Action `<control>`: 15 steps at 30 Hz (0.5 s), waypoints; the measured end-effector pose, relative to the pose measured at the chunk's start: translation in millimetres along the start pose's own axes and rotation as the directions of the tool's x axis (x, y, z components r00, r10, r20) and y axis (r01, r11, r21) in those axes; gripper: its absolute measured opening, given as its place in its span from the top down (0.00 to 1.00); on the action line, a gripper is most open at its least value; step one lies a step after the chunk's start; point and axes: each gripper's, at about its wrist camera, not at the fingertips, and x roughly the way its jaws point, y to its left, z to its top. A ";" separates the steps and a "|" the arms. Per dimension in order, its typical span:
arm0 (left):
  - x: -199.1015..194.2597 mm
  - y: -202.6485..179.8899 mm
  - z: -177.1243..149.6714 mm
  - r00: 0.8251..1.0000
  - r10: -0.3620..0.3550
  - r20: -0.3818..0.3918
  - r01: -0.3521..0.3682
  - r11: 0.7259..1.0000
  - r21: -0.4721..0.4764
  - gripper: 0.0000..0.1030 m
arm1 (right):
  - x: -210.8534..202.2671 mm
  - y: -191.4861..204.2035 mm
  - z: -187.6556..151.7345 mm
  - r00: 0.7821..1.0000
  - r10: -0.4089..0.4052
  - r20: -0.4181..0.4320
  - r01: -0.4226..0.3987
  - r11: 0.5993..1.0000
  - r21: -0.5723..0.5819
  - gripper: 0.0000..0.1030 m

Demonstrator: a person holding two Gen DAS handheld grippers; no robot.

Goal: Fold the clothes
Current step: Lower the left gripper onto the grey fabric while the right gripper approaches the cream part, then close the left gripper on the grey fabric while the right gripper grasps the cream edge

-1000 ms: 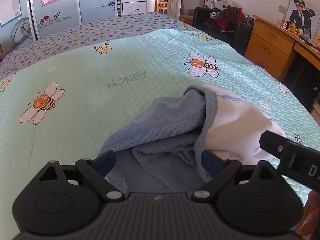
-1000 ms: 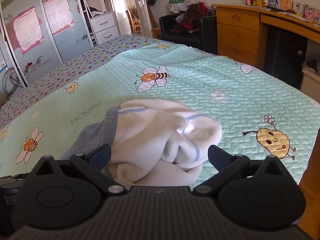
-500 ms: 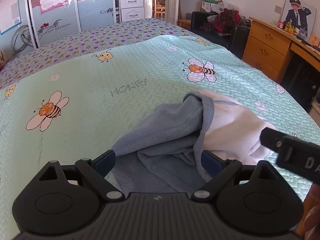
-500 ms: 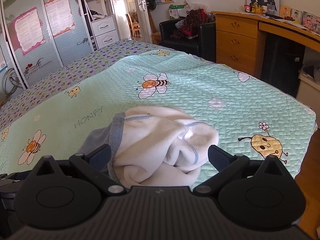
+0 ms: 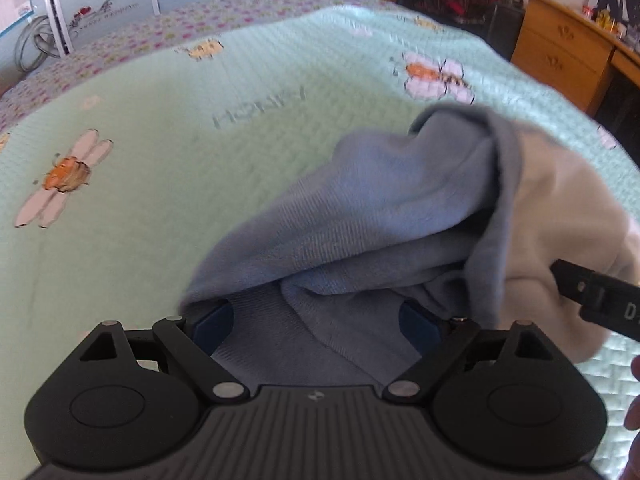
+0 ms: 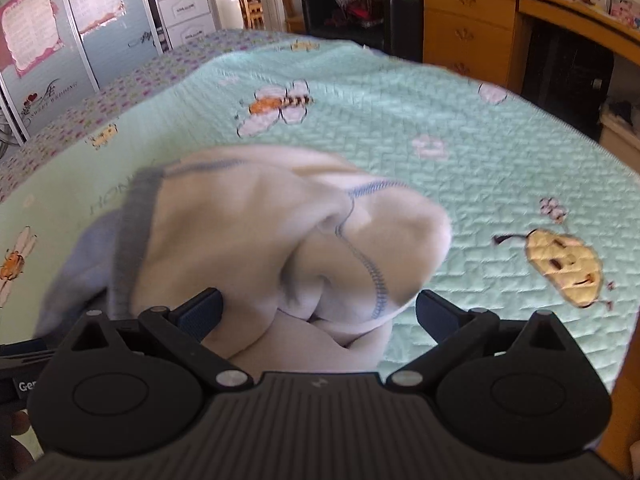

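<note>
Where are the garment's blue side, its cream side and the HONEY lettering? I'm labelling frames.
blue side (image 5: 368, 208), left wrist view, middle of raised fold
cream side (image 6: 240, 232), right wrist view, upper bulge
HONEY lettering (image 5: 258, 108), left wrist view, centre of word

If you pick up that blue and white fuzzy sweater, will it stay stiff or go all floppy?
Probably floppy: the sweater lies bunched in soft folds on the quilt. Its white fleecy side looks thick, so likely bulky but fairly light. It seems unlikely to slip, being fuzzy.

Location: a home bedroom. Indicators: a bed (image 6: 400, 128) covered by a mint-green quilt with bee motifs, sliding wardrobe doors (image 6: 60, 40), a white drawer unit (image 6: 188, 20), a wooden dresser (image 6: 468, 28), and a black armchair (image 6: 352, 20) piled with clothing.
</note>
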 end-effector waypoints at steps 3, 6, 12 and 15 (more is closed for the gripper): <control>21.1 -6.3 -0.7 1.000 0.002 -0.027 -0.001 1.000 0.025 0.13 | 22.5 -2.3 -0.8 0.999 0.042 -0.013 -0.041 0.999 0.029 0.00; 28.3 -12.7 -1.6 1.000 0.002 -0.008 -0.002 0.999 0.049 0.13 | 30.7 -8.3 -0.9 0.994 0.108 -0.007 -0.107 0.991 0.082 0.03; 16.6 -14.6 -2.2 1.000 -0.001 0.026 0.000 1.000 0.008 0.53 | 13.7 -5.8 -2.1 0.979 0.204 0.017 -0.205 0.976 0.067 0.63; 5.6 -20.0 -0.9 0.999 -0.035 0.039 0.033 0.998 0.045 0.88 | -2.6 -1.5 -1.4 0.980 0.196 0.047 -0.198 0.979 0.045 0.74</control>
